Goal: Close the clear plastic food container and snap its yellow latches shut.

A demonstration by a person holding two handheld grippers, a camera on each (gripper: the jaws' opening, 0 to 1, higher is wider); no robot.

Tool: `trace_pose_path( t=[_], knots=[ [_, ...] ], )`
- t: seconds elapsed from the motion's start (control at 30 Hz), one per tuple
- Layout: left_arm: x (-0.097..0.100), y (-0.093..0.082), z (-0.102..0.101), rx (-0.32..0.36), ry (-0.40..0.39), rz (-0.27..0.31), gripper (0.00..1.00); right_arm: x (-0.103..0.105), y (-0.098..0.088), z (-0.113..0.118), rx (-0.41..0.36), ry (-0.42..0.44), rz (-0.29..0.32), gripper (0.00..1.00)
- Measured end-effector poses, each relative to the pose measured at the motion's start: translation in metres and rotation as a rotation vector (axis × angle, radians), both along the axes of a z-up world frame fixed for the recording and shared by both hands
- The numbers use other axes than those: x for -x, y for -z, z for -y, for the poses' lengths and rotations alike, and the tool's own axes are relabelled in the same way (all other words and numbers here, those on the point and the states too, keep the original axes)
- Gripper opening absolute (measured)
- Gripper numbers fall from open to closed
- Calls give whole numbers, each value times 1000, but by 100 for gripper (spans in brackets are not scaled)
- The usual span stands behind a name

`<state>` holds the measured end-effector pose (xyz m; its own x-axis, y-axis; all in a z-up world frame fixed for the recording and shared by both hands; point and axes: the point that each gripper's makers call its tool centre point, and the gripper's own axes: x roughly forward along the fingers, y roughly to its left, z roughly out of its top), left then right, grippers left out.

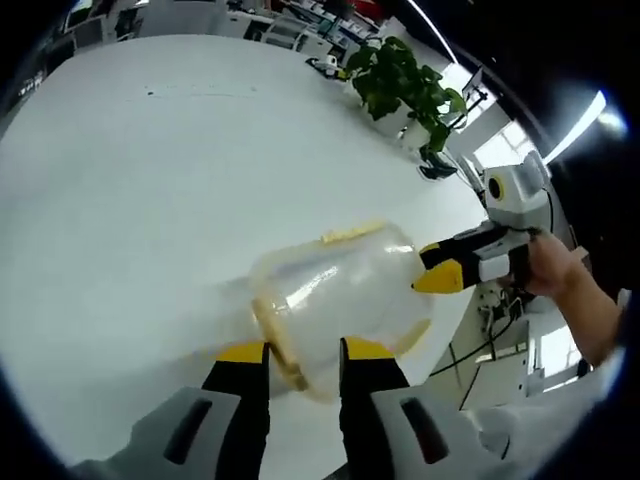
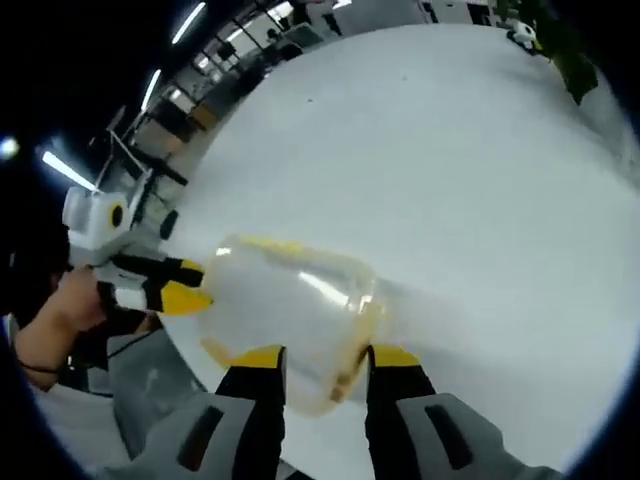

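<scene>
The white table (image 1: 150, 180) carries the work, and you have kept the job near its edge, presumably so both hands reach it without stretching. A potted plant (image 1: 405, 85) stands at the far side, well apart from the work.

The clear container (image 1: 335, 290) lies just in front of you, held between your two tools from opposite sides. That opposed hold looks meant to steady it while the lid is pressed home. Its yellow seal ring (image 1: 272, 335) and a yellow latch (image 1: 350, 233) show through the plastic. Whether any latch is snapped down, I cannot tell.

Your left gripper (image 1: 303, 362) has its jaws partly apart, straddling the container's near rim. They seem to touch the rim, but a firm grip cannot be confirmed.

Your right gripper (image 2: 322, 368) is set likewise, jaws partly spread around the opposite end of the container (image 2: 290, 300). In the left gripper view its yellow tip (image 1: 440, 278) presses against the container wall.

Judgement: closing is under way, latching unverified.
</scene>
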<state>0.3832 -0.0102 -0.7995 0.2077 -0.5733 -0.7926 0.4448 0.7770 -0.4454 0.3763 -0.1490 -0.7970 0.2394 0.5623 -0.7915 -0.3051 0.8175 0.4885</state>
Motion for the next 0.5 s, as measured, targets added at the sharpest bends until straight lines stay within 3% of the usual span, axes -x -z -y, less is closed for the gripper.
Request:
trace_pose_path(
  t=[0.5],
  knots=[
    [0,-3,-1,13,31,8,25,-2,2,1,8,46,14,31]
  ],
)
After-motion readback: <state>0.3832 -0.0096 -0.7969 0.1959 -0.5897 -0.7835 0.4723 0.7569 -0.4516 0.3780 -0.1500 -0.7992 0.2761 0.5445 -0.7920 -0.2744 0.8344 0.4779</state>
